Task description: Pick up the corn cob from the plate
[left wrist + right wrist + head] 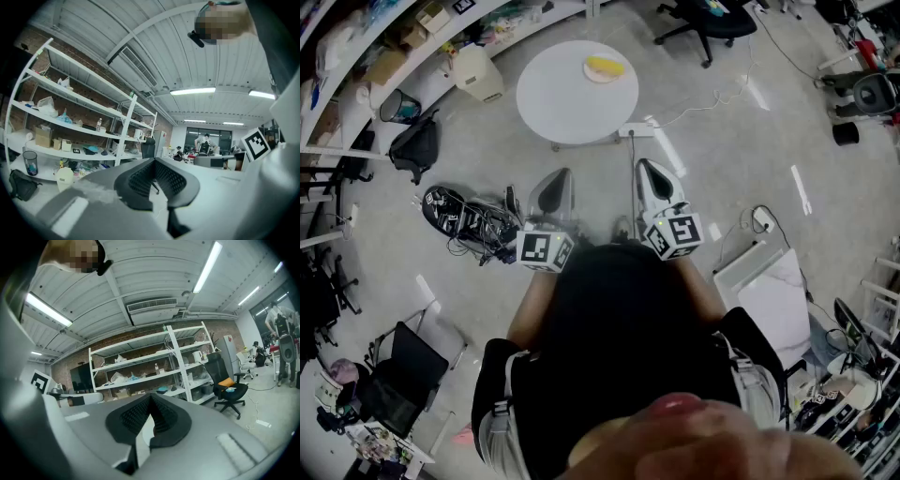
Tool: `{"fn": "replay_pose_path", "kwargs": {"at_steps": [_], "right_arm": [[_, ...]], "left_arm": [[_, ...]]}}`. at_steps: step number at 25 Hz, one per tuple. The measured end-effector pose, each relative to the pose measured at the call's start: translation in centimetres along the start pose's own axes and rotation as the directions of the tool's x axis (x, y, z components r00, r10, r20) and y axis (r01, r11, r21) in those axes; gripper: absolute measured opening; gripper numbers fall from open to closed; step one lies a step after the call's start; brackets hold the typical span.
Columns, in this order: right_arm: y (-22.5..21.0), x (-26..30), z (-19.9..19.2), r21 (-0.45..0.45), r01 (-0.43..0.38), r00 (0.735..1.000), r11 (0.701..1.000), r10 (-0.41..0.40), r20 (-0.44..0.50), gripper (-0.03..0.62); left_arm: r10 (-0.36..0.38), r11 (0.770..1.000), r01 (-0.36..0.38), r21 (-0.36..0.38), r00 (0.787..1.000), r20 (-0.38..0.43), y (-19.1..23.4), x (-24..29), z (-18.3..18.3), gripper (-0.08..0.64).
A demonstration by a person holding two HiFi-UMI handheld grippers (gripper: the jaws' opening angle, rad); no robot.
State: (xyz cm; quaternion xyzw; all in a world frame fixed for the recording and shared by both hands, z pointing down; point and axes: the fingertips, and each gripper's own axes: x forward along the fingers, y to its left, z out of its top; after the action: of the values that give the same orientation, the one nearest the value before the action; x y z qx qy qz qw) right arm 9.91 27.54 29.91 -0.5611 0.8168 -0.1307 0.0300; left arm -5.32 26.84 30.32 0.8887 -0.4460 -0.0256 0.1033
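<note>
In the head view a yellow corn cob [607, 65] lies on a small plate [592, 75] at the far edge of a round white table [567, 98]. Both grippers are held level in front of the person's body, well short of the table and over the floor. My left gripper [551, 190] is shut with nothing between its pads; in the left gripper view its jaws [154, 162] meet at the tips. My right gripper [654, 178] is also shut and empty, its jaws [150, 397] closed together. Neither gripper view shows the corn.
Left of the table stand a white bin [478, 73] and a black bag [414, 145]. A heap of cables [464, 217] lies on the floor beside my left gripper. A power strip [636, 130] sits at the table's foot. An office chair [705, 19] stands beyond, shelves [356, 56] at left.
</note>
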Motion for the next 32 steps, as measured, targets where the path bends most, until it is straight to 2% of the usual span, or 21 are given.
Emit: {"fn": "replay_pose_path", "kwargs": {"at_steps": [17, 32], "right_arm": [[0.8, 0.2, -0.5, -0.006, -0.012, 1.000, 1.000, 0.012, -0.011, 0.005], [2.9, 1.7, 0.1, 0.003, 0.019, 1.000, 1.000, -0.019, 0.010, 0.006]], "left_arm": [[-0.014, 1.000, 0.014, -0.010, 1.000, -0.001, -0.3, -0.5, 0.2, 0.002], [-0.021, 0.999, 0.022, -0.026, 1.000, 0.010, 2.9, -2.1, 1.0, 0.002]]}}
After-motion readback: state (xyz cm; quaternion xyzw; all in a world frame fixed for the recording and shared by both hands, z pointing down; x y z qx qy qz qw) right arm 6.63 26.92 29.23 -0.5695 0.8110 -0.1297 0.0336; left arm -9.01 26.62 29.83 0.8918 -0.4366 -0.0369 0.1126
